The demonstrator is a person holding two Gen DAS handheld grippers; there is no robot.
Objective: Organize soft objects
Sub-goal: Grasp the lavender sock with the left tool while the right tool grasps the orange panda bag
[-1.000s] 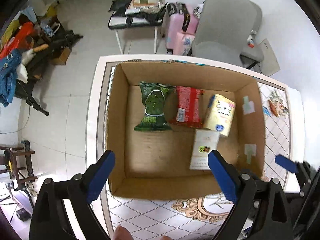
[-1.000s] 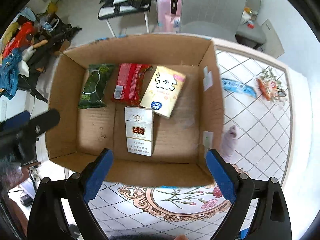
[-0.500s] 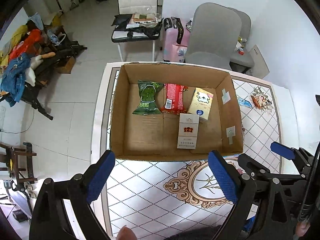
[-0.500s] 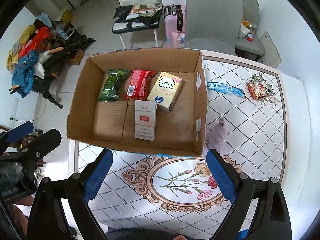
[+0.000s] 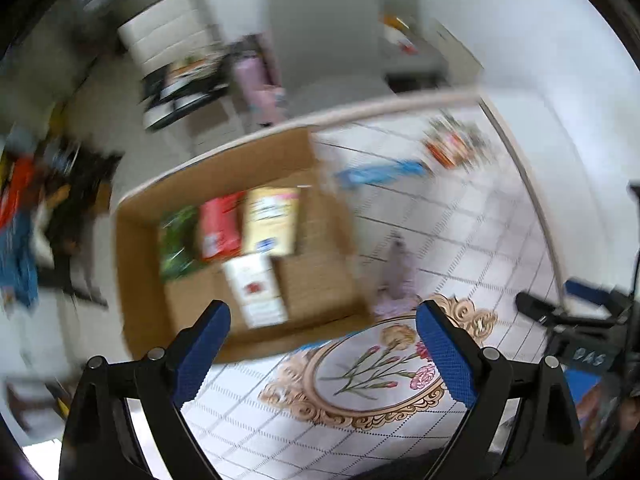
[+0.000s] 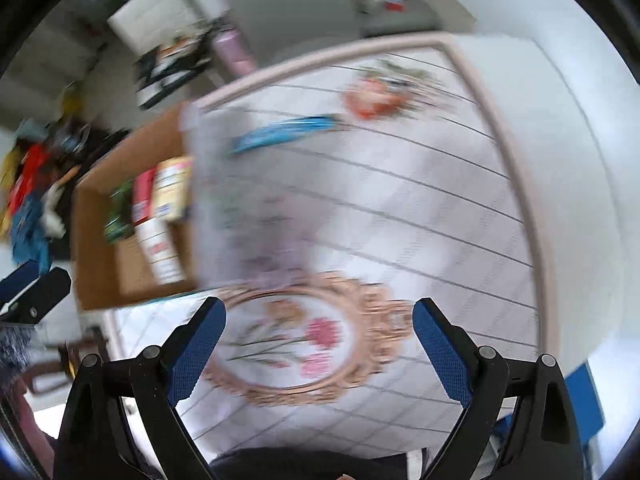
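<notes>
A cardboard box (image 5: 312, 276) on the table holds a green packet (image 5: 178, 240), a red packet (image 5: 220, 226), a yellow pack (image 5: 272, 220) and a white carton (image 5: 256, 292). A pale purple soft thing (image 5: 396, 276) lies on the tablecloth just right of the box. A blue wrapper (image 5: 380, 172) and an orange packet (image 5: 452, 146) lie farther back; both show blurred in the right wrist view, the wrapper (image 6: 284, 132) and the packet (image 6: 372, 98). My left gripper (image 5: 322, 348) is open and empty above the cloth. My right gripper (image 6: 318, 346) is open and empty too. Both views are motion-blurred.
The tablecloth (image 5: 460, 240) has a floral medallion (image 5: 372, 376) near me. A grey chair (image 5: 324, 48) and a pink suitcase (image 5: 256, 80) stand behind the table. Clothes (image 5: 20, 208) lie on the floor at left. The table's right edge (image 6: 532, 208) runs close by.
Both grippers have pulled back from over the box and swung right, toward the open tablecloth. The box now sits at left in both views. Both stay open and empty.
</notes>
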